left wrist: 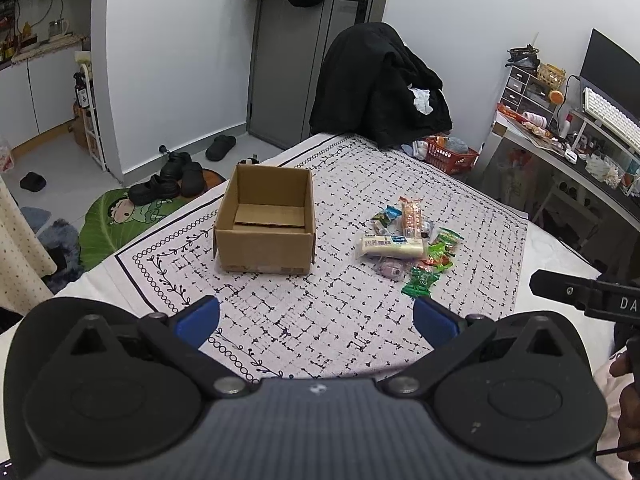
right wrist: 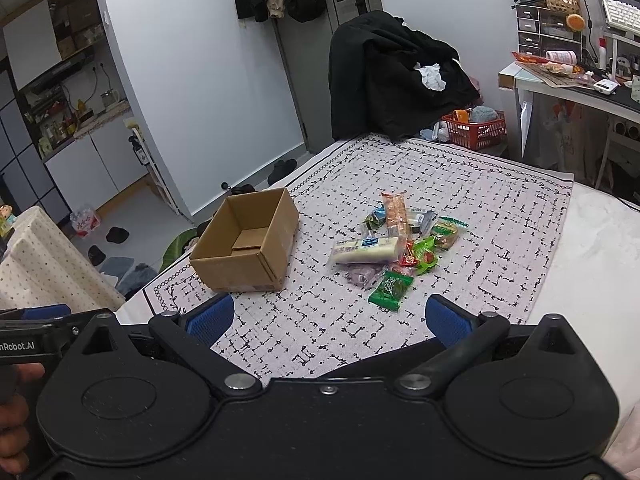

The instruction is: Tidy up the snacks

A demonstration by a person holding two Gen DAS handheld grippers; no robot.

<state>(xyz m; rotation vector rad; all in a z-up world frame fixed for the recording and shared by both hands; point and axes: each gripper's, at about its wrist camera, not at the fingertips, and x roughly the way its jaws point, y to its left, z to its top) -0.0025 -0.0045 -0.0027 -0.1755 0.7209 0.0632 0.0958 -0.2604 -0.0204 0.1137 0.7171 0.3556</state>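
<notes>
An open, empty cardboard box [left wrist: 264,226] stands on the patterned cloth [left wrist: 320,312]; it also shows in the right wrist view [right wrist: 246,244]. To its right lies a pile of snack packets [left wrist: 412,246], with a long white pack [left wrist: 392,247] in front and green packets [left wrist: 420,280] nearest me. The same pile [right wrist: 400,246] shows in the right wrist view, with a green packet [right wrist: 390,290] closest. My left gripper [left wrist: 316,318] is open and empty, held back above the near cloth. My right gripper [right wrist: 330,316] is open and empty, just short of the green packet.
The cloth [right wrist: 440,200] covers a bed. A chair draped in black clothes [left wrist: 380,88] stands at the far edge, a red basket [left wrist: 450,154] beside it, a cluttered desk [left wrist: 580,140] to the right. Shoes [left wrist: 176,180] and a green mat lie on the floor left.
</notes>
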